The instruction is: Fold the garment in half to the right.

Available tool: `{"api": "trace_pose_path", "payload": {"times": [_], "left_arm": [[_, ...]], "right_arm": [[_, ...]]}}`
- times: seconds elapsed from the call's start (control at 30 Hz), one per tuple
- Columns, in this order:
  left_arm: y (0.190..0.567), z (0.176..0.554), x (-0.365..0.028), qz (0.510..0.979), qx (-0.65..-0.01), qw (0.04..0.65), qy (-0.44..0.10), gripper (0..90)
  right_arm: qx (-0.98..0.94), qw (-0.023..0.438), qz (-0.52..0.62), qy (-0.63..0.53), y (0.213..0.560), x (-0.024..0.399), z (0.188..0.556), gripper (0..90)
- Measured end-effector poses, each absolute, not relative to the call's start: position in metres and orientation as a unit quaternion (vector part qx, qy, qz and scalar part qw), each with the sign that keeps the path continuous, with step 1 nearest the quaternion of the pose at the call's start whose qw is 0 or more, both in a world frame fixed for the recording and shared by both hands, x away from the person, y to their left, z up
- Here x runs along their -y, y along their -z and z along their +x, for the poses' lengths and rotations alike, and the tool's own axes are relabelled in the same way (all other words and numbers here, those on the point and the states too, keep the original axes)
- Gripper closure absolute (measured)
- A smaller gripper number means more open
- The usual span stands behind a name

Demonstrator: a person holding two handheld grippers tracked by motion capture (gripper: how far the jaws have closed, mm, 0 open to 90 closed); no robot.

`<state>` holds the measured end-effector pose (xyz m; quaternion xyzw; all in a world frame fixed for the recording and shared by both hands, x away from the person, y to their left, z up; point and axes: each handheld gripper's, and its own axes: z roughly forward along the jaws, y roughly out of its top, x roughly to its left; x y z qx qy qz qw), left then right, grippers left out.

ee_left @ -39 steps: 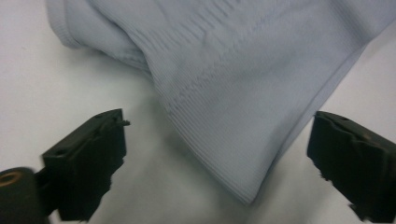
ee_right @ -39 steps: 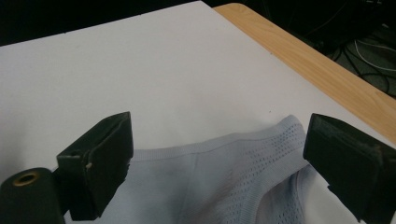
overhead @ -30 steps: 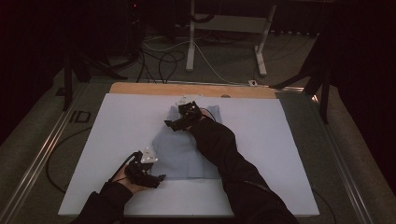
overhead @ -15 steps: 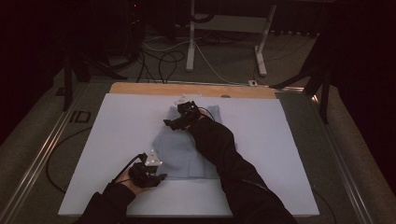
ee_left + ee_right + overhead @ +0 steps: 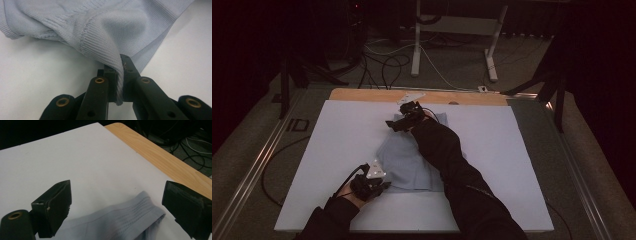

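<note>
Now the left gripper [image 5: 119, 75] has just been closing, and a ribbed fold of the pale blue garment [image 5: 409, 160], spread mid-table on the white sheet [image 5: 337, 140], is clamped between its jaws. Farther right, the right gripper [image 5: 115, 205] is held wide open over the far hem, probably for a second pinch.

The counter [image 5: 362, 95] has a pale wooden top that shows as a strip along its far edge. A large white sheet [image 5: 332, 145] lies on it and covers the rest from left to right and down to the near edge. On the sheet, about the middle and reaching toward the far side, lies a light blue knitted garment [image 5: 404, 160], rumpled, with a ribbed hem [image 5: 140, 207] lying on the white near the wooden strip.
</note>
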<state>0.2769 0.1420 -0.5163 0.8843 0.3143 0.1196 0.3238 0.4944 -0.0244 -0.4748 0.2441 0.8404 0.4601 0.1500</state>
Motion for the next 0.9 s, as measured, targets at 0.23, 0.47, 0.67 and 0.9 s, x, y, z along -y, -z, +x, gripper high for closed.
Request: {"api": "trace_pose_path", "payload": {"times": [0.23, 0.47, 0.67, 0.9], "left_arm": [[0.514, 0.276, -0.142, 0.885, -0.308, 0.328, -0.118, 87.0], [0.513, 0.276, -0.143, 0.884, -0.309, 0.331, -0.118, 87.0], [0.512, 0.276, -0.144, 0.884, -0.308, 0.331, -0.12, 87.0], [0.512, 0.276, -0.143, 0.883, -0.307, 0.333, -0.121, 87.0]], "right_arm": [[-0.841, 0.133, 0.281, -0.443, 0.477, 0.019, 0.512, 9.1], [-0.844, 0.132, 0.329, -0.402, 0.488, 0.009, 0.528, 16.4], [-0.847, 0.133, 0.352, -0.376, 0.495, 0.003, 0.535, 25.0], [-0.855, 0.147, 0.365, -0.338, 0.502, -0.006, 0.545, 35.6]]}}
